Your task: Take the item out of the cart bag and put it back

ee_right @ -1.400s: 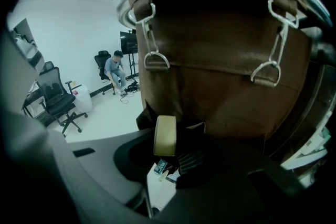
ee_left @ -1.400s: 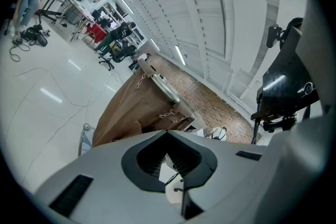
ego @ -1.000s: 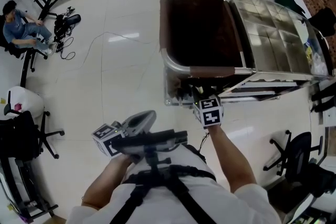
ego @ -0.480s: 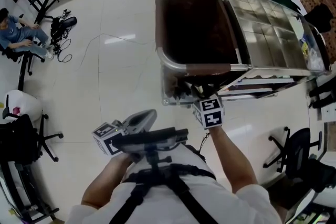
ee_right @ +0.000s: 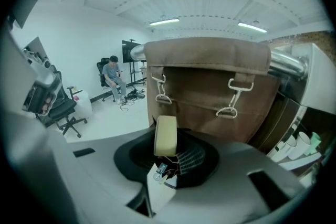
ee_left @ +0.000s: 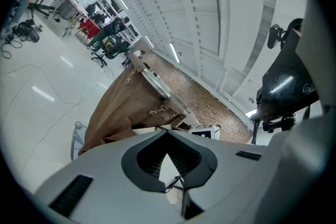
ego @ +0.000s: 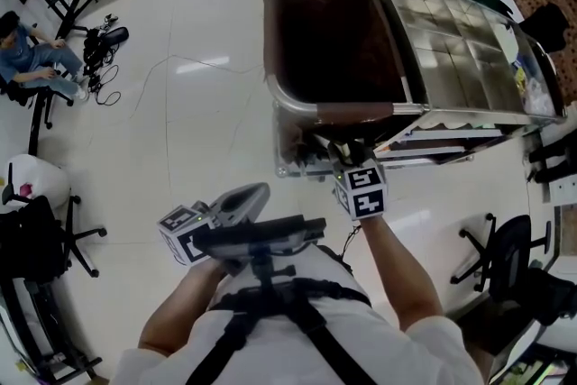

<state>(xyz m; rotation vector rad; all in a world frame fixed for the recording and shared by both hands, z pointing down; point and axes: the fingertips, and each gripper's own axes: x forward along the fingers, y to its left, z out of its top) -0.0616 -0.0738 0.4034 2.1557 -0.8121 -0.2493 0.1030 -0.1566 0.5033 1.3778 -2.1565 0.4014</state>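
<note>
Right gripper view shows the right gripper (ee_right: 169, 150) clamped on a small cream item (ee_right: 166, 134) outside the brown cart bag (ee_right: 210, 86), seemingly light and soft, best pinched mid-body; the left gripper (ee_left: 167, 135) is closed and empty.

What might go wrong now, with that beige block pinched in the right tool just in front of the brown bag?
The beige block sticks well out past the right gripper and its fingers, which grip only its near end, so it might tip or slip out. The block faces the outer wall of the bag, below its top edge, so lifting it in could snag it on the cloth, the hanging metal clips or the steel rail.
</note>
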